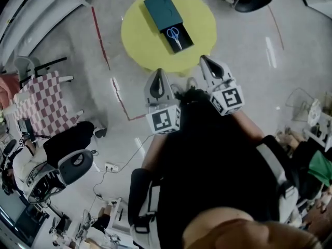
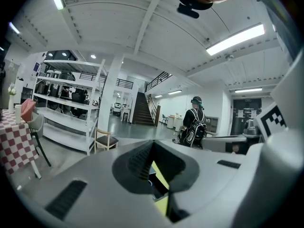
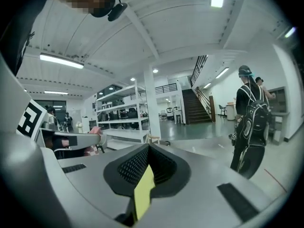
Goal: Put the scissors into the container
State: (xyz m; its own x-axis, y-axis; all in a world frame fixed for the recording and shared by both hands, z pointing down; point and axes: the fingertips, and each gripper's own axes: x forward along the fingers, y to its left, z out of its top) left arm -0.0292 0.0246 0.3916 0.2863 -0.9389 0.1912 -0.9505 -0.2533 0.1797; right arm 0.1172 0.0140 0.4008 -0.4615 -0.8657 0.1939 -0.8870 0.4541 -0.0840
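– Scissors point(image 1: 175, 36) first, from the head view: where do we find them?
– We see them, blue-handled, lying in the black open tray end of the dark teal container point(image 1: 163, 10). That sits on the round yellow counter point(image 1: 140, 40), running from its far edge toward the middle. Our left gripper point(image 1: 159, 75) and right gripper point(image 1: 206, 61) hang at the counter's near edge, well apart from the container.
– And the left gripper view?
– We read the left gripper point(image 2: 153, 147) as drawn together, jaws holding nothing. Through the thin slit we catch a strip of yellow counter point(image 2: 160, 175). A person with a backpack point(image 2: 194, 125) stands far off across the hall.
– The right gripper view?
– Much alike. The right gripper point(image 3: 148, 152) has its jaws closed on nothing, with a sliver of counter point(image 3: 142, 196) below them. We see a person with a backpack point(image 3: 250, 122) at the right.
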